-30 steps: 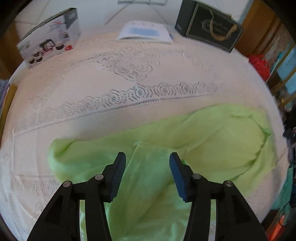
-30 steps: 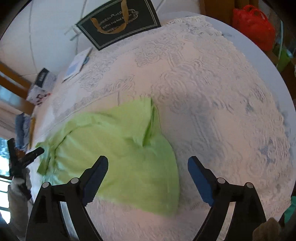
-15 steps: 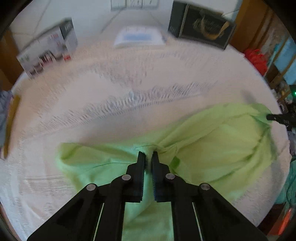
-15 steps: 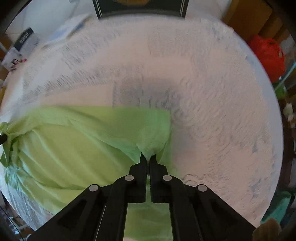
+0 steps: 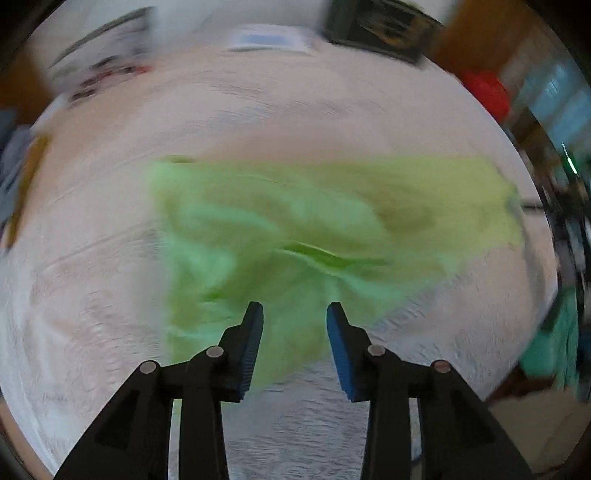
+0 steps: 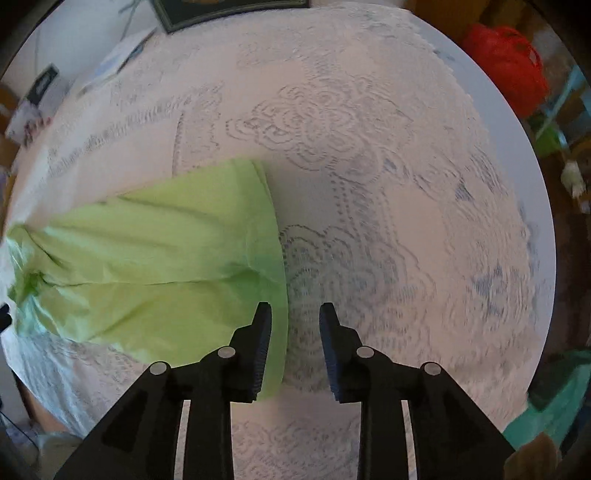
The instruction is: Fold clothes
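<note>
The green garment (image 5: 295,236) lies crumpled on the lace tablecloth (image 6: 369,166). The left gripper (image 5: 294,317) has its jaws spread, with nothing between them, above the cloth's near edge. The right gripper (image 6: 294,317) has its jaws spread over the garment's right edge. The dark box (image 6: 207,11) at the far side carries printing too blurred to read.

Left wrist view motion-blurred, green garment (image 5: 314,236) folds smeared, boxes (image 5: 380,26) at far edge unreadable
</note>
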### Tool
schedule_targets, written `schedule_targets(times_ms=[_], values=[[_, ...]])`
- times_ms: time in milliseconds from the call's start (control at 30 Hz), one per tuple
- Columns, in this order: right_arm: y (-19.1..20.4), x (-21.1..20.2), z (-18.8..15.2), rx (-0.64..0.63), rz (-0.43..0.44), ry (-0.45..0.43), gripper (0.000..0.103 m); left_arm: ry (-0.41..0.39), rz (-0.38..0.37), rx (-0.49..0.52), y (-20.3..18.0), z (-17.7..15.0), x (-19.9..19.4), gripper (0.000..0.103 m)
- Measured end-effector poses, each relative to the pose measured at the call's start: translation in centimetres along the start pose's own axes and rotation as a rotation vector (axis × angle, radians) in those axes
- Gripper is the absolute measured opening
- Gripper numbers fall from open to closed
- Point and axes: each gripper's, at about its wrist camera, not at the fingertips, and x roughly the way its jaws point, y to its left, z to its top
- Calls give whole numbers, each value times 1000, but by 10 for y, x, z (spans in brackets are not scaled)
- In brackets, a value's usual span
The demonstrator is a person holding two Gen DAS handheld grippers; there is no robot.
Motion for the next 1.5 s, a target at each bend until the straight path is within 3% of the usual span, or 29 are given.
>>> schedule_targets(times_ms=[200, 267, 400, 533, 633, 667, 700, 733, 800, 833, 933, 967, 1033, 1067, 1133, 1200, 1300, 1367, 1500], values=[[16, -30, 2, 16, 57, -106, 32, -57, 26, -127, 34, 21, -4, 45], [15, -20, 6, 60, 45, -99, 46, -53, 38, -181, 44, 29, 7, 45], [16, -3, 15, 131, 51, -85, 49, -53, 48, -260, 60, 50, 28, 45], [20, 7, 32, 163, 58, -95, 78, -64, 26, -303, 75, 72, 45, 45], [21, 11, 38, 190, 62, -92, 81, -73, -12, -326, 82, 86, 52, 44], [22, 12, 39, 191, 61, -89, 83, -78, -23, -321, 82, 89, 51, 39], [23, 13, 42, 187, 54, -84, 83, -84, -35, -316, 81, 91, 51, 4], [26, 16, 45, 180, 46, -74, 82, -93, -40, -316, 82, 92, 48, 3], [29, 27, 49, 162, 23, -46, 39, -123, -18, -338, 85, 86, 34, 3], [29, 33, 51, 156, 12, -33, 7, -136, -3, -349, 88, 82, 27, 3], [22, 30, 51, 206, -16, -69, 11, -128, 81, -370, 102, 66, 17, 10], [21, 27, 51, 209, -43, -90, 19, -114, 99, -361, 105, 62, 18, 17], [32, 12, 49, 158, -120, -154, 25, -92, 96, -342, 108, 56, 16, 55], [38, 5, 48, 132, -155, -185, 32, -99, 77, -327, 105, 52, 10, 56], [69, -18, 36, 61, -71, -230, 51, -114, 71, -264, 89, 41, -3, 56], [100, -35, 24, -10, 17, -250, 54, -125, 67, -203, 73, 29, -15, 56], [162, -40, -3, -99, 196, -200, 59, -105, 79, -136, 49, 10, -9, 56], [202, -31, -18, -128, 306, -147, 76, -95, 91, -114, 39, -1, -1, 56], [268, -9, -34, -161, 389, -74, 75, -78, 53, -153, 41, -11, 18, 56]])
